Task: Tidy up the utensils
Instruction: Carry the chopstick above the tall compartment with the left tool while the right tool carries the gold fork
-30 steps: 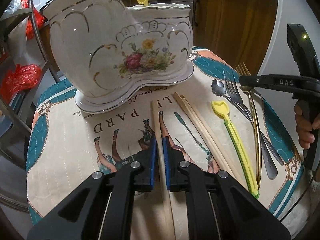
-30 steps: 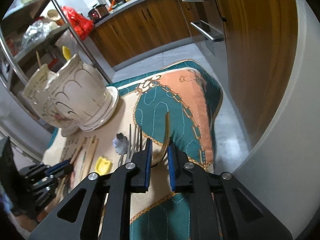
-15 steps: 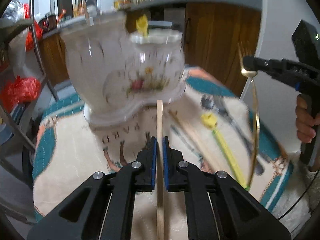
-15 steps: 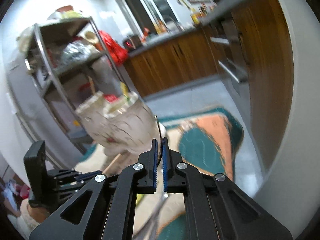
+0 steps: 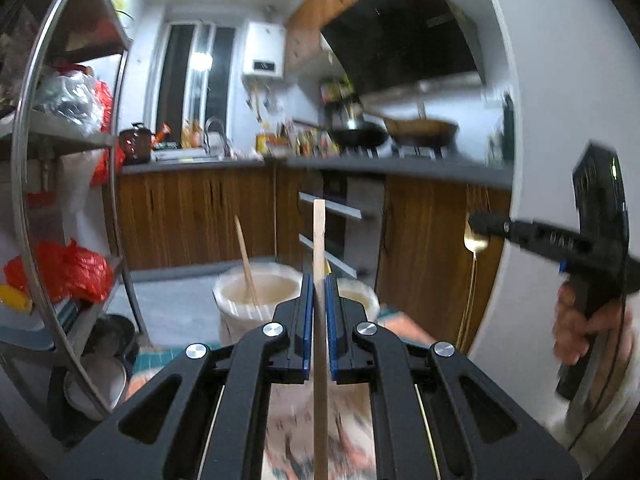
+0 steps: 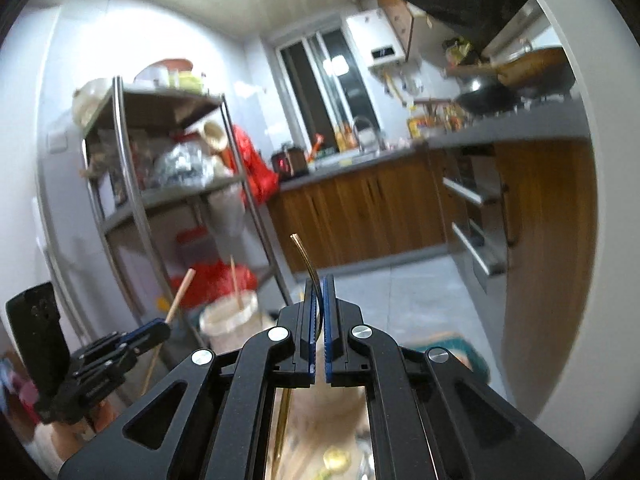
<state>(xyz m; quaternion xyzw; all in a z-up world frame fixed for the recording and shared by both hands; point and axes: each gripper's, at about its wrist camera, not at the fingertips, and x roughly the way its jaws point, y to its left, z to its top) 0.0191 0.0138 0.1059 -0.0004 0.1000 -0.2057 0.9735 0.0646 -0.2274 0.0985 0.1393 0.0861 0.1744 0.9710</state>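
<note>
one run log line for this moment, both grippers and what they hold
left gripper: shut on wooden chopstick | right gripper: shut on gold fork | both above ceramic holder | holder contains: one chopstick

Both cams sit just behind their own jaws, looking fwd nearly level across the kitchen.

Left wrist cam: faces the far counter point(image 5: 304, 162) and stove; metal rack point(image 5: 76, 216) close at left. The right gripper point(image 5: 478, 222) shows at its right edge, so the two units are side by side, near each other.

Right wrist cam: turned a bit more left, rack point(image 6: 168, 184) now mid-left, left gripper point(image 6: 160, 326) low left.

Shared: white holder point(image 5: 256, 292) / point(image 6: 230, 318) just ahead, window point(image 5: 192, 72), counter, rack.
</note>
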